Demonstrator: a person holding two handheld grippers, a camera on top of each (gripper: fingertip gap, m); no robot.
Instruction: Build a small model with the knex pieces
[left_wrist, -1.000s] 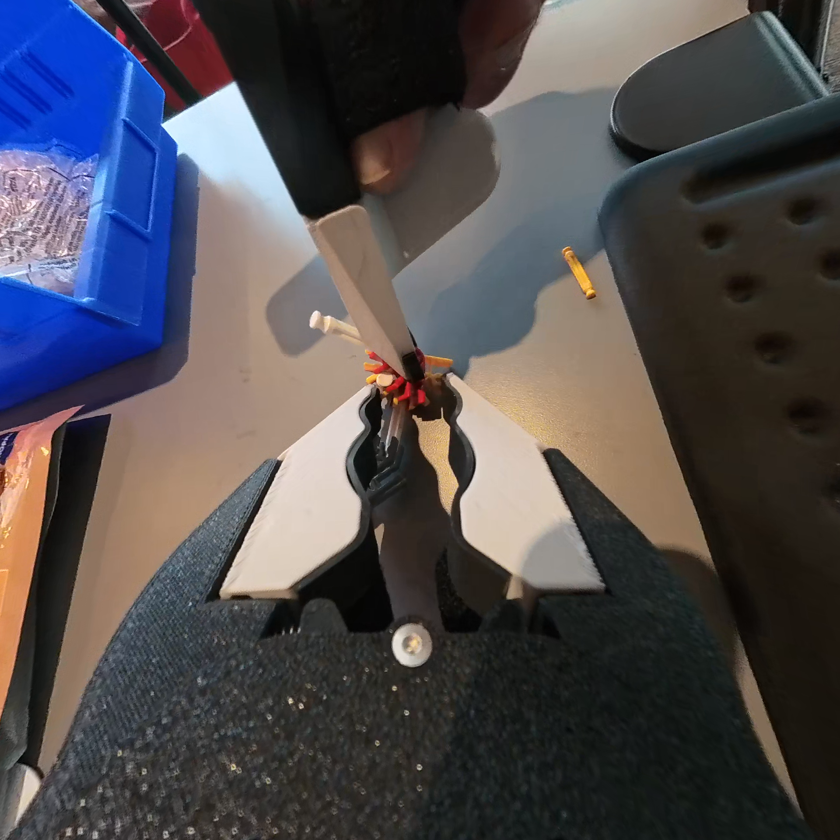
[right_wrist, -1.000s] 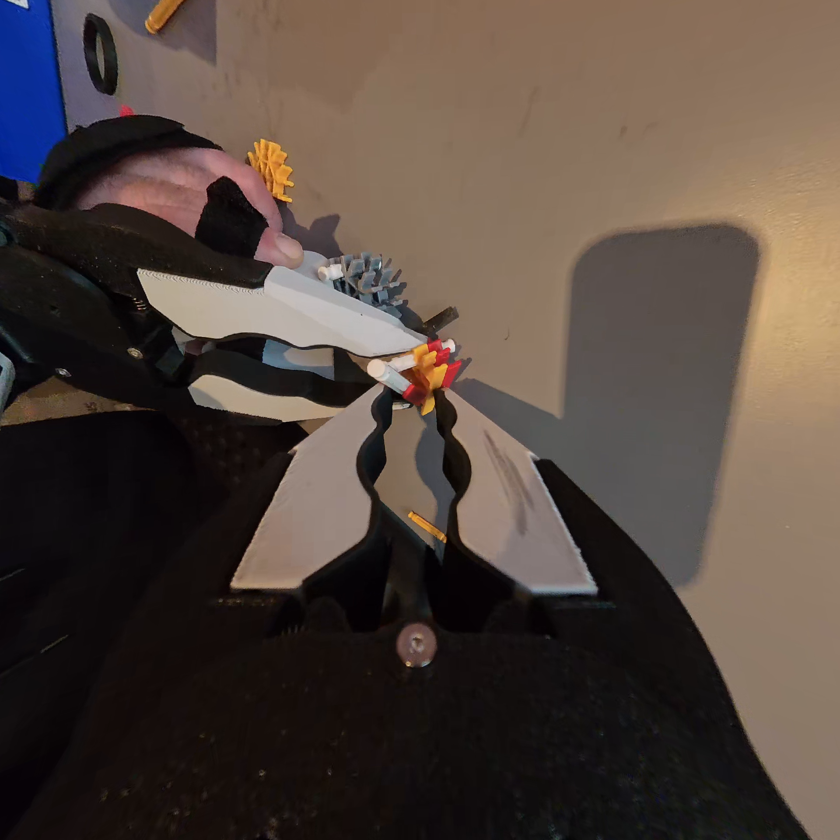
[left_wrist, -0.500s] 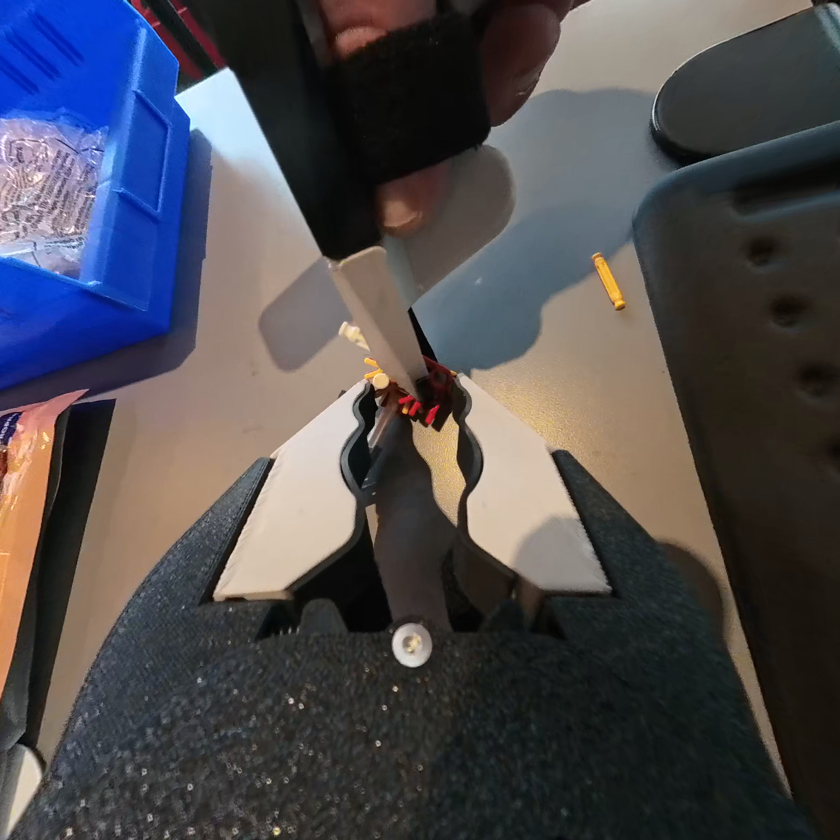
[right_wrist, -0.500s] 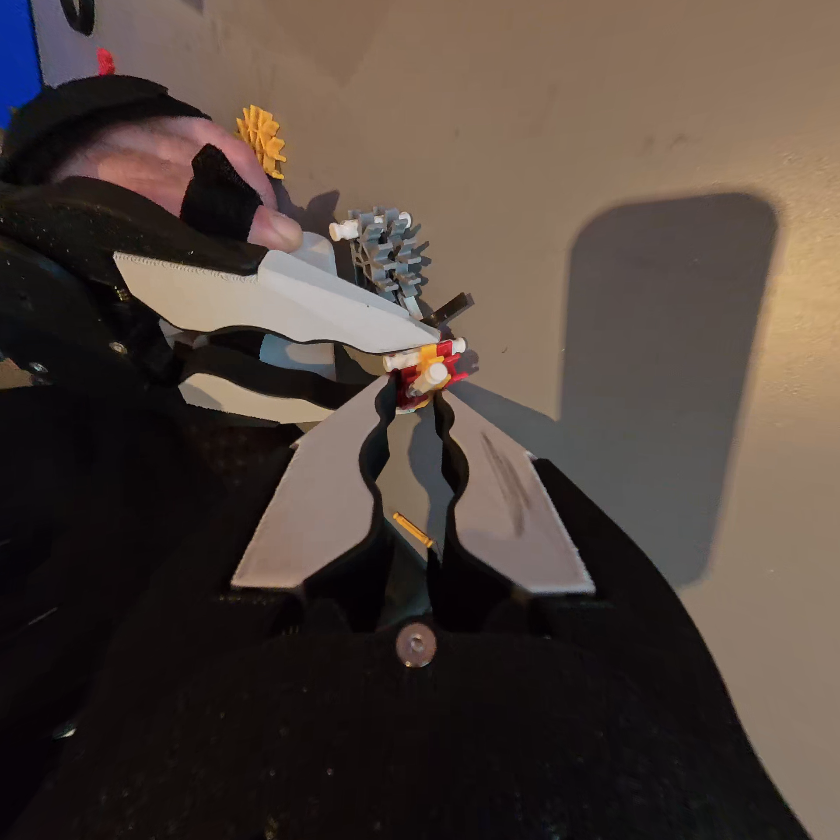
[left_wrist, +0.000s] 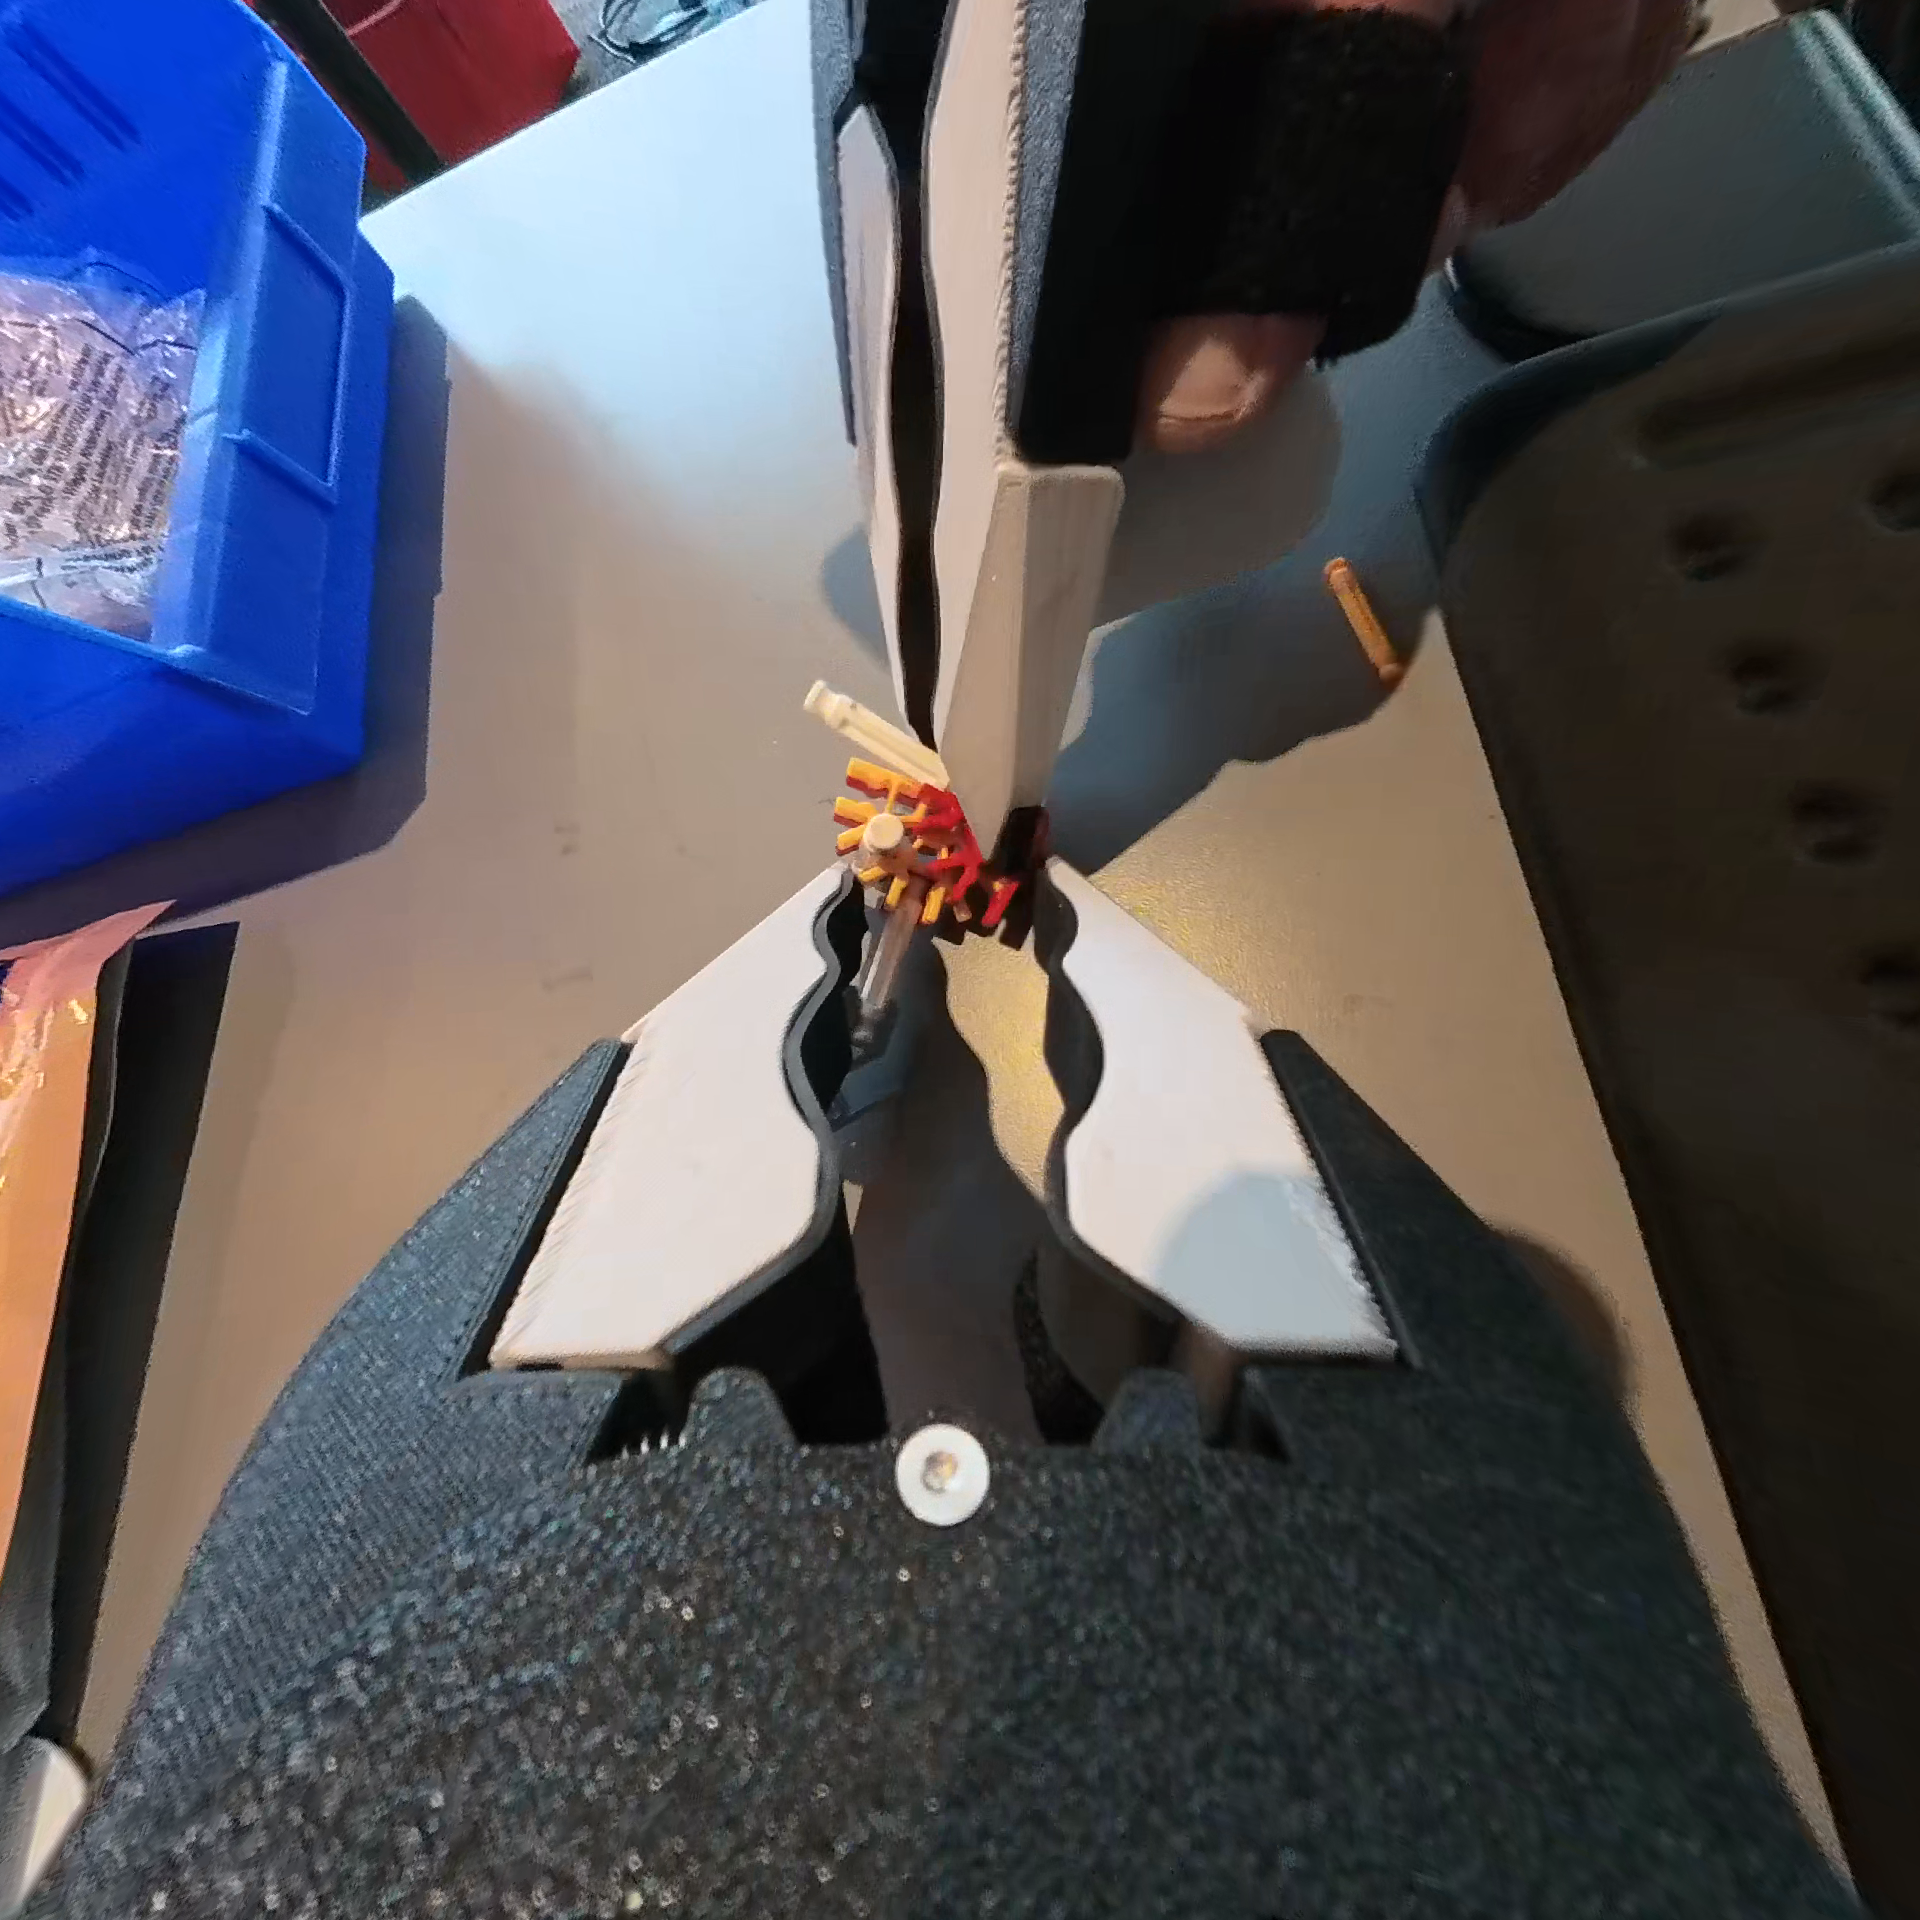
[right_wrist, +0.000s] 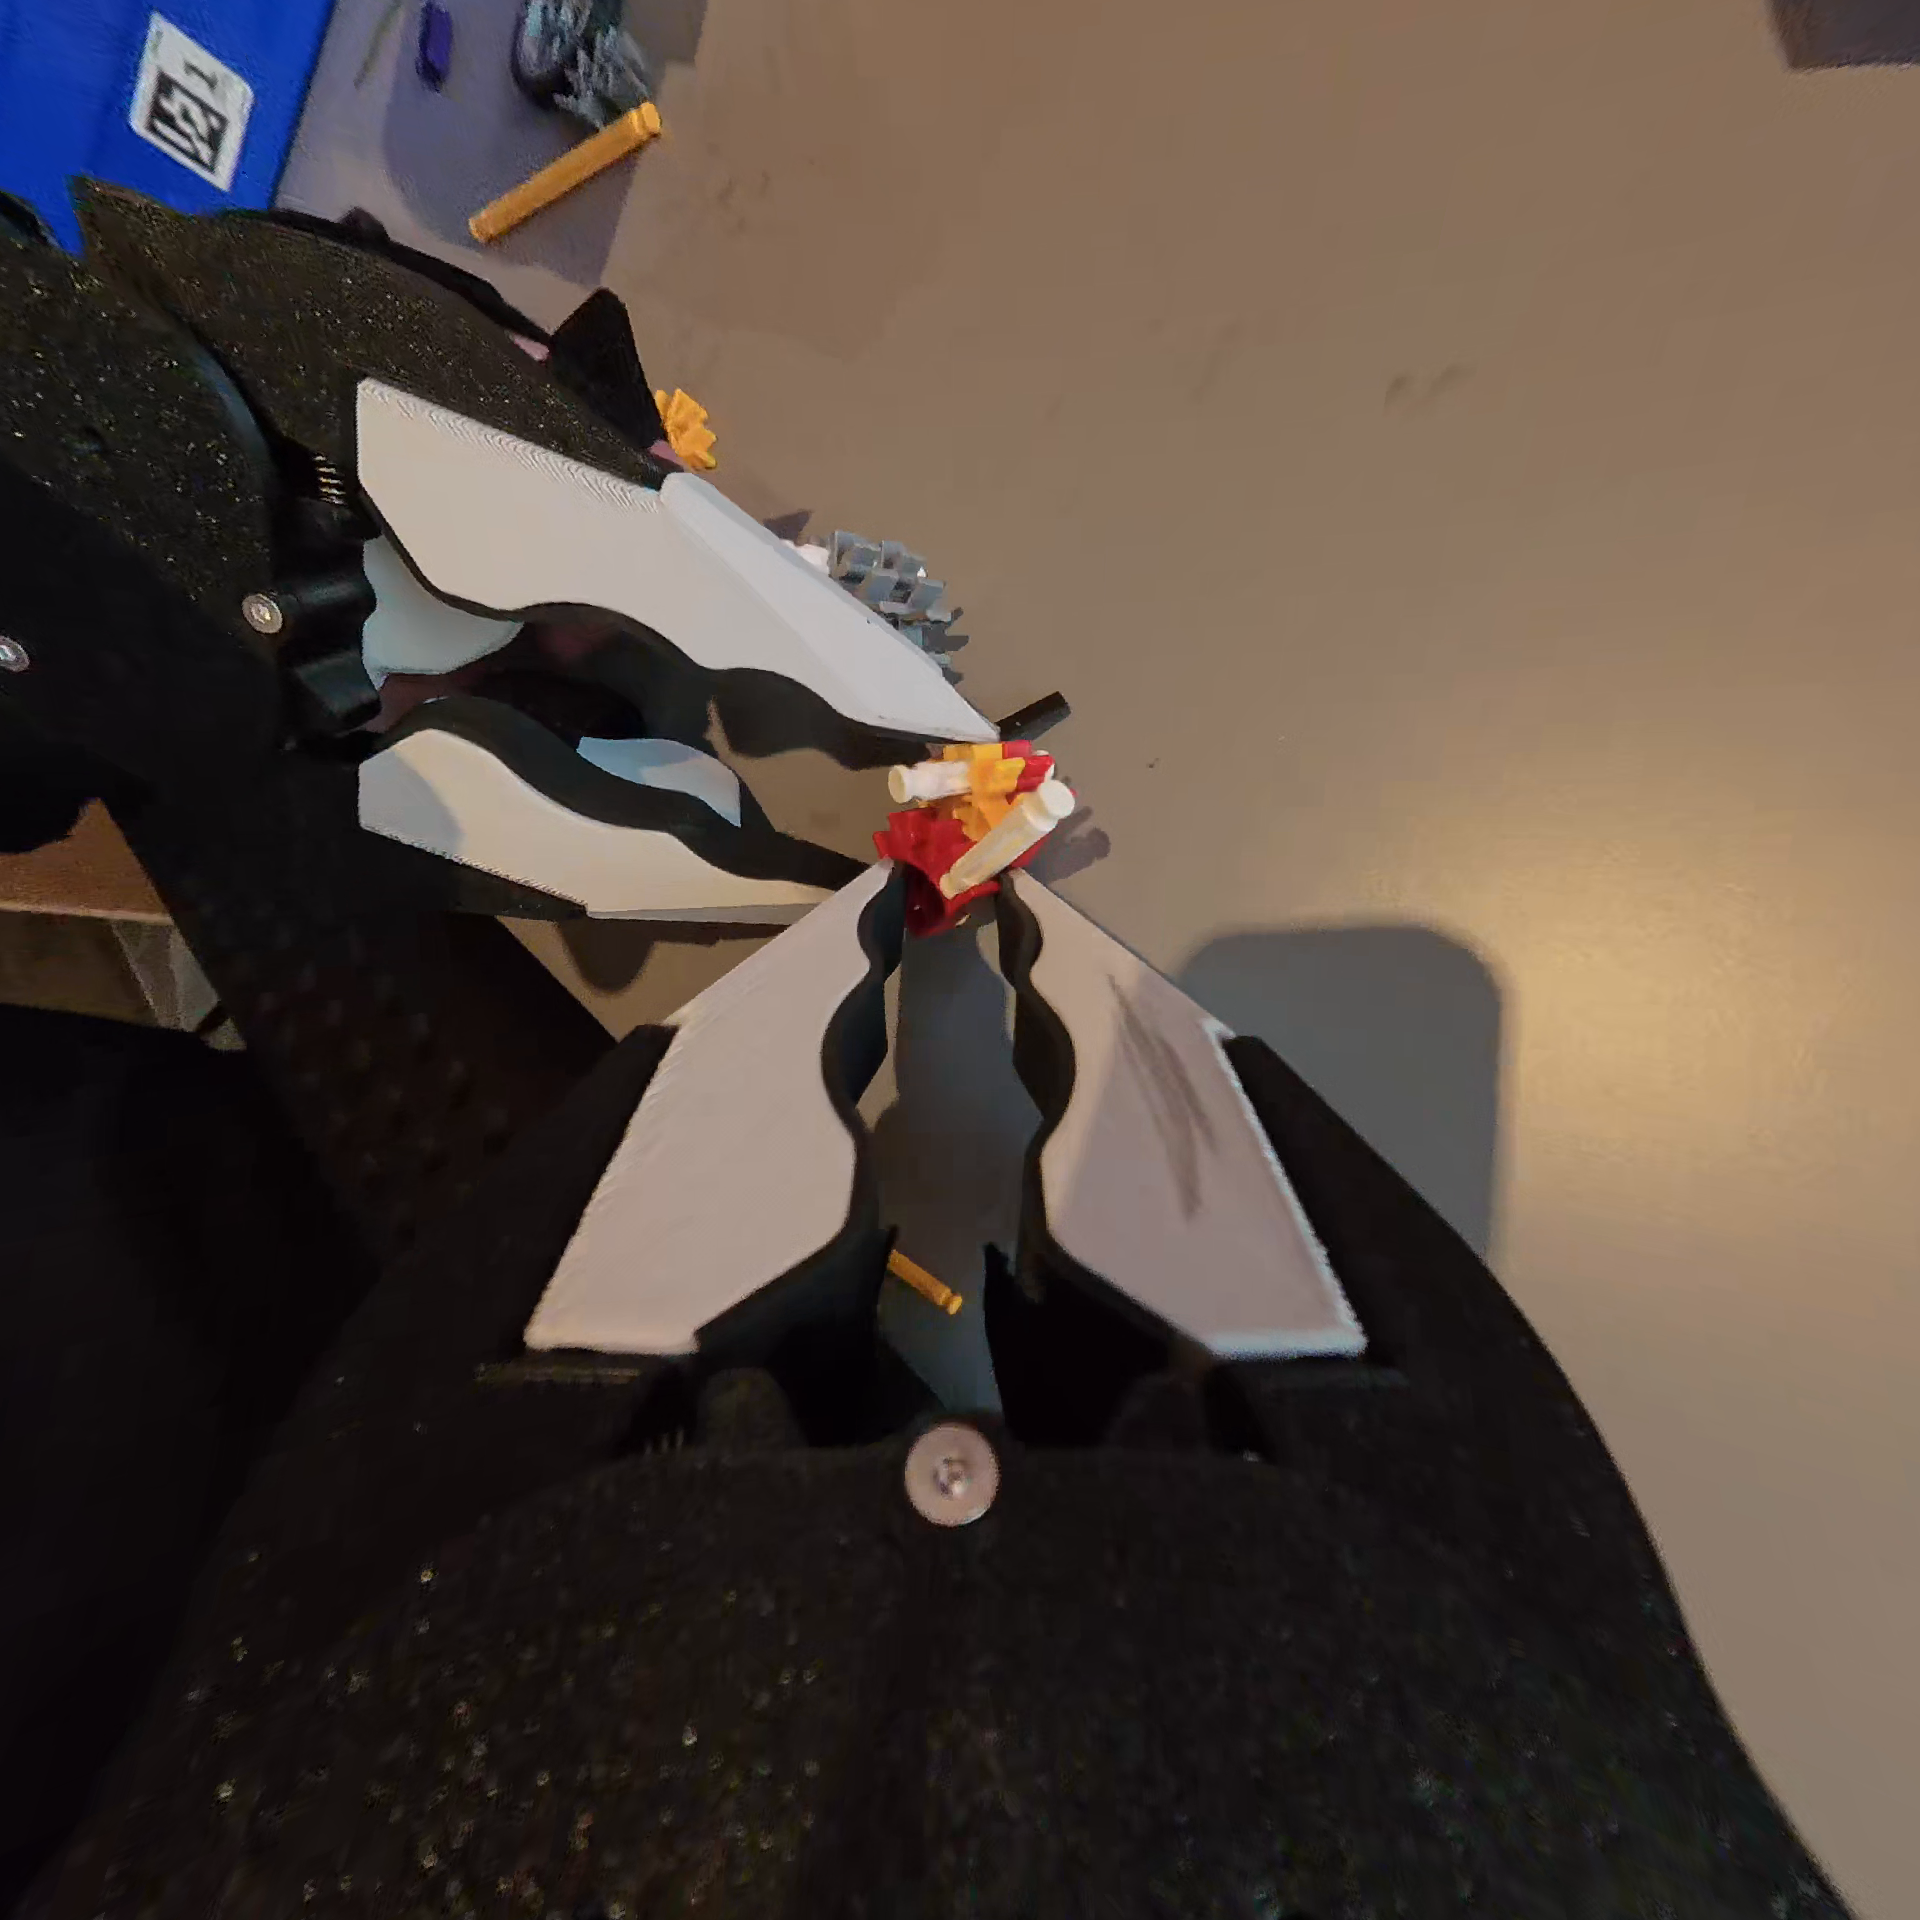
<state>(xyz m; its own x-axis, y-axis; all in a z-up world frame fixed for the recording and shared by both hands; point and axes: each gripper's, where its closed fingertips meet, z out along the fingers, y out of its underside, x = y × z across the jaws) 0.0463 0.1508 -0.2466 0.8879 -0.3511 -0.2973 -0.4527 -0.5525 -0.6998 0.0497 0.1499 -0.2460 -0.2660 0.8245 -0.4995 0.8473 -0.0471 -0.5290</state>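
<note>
Grippers both pinch gear cluster (left_wrist: 914, 847): left gripper (left_wrist: 940, 894) on its axle side, right gripper (right_wrist: 945, 883) on the red gear, above table (right_wrist: 1455, 416).

A pale grey table (left_wrist: 644, 436) is carrying everything. Lying on it far left of the left claw is a blue bin (left_wrist: 177, 436). A short orange rod (left_wrist: 1361, 623) is lying ahead-right of that claw. In the right wrist view, a longer orange rod (right_wrist: 566, 171) is lying far ahead-left, by a grey toothed piece (right_wrist: 894, 587).
</note>
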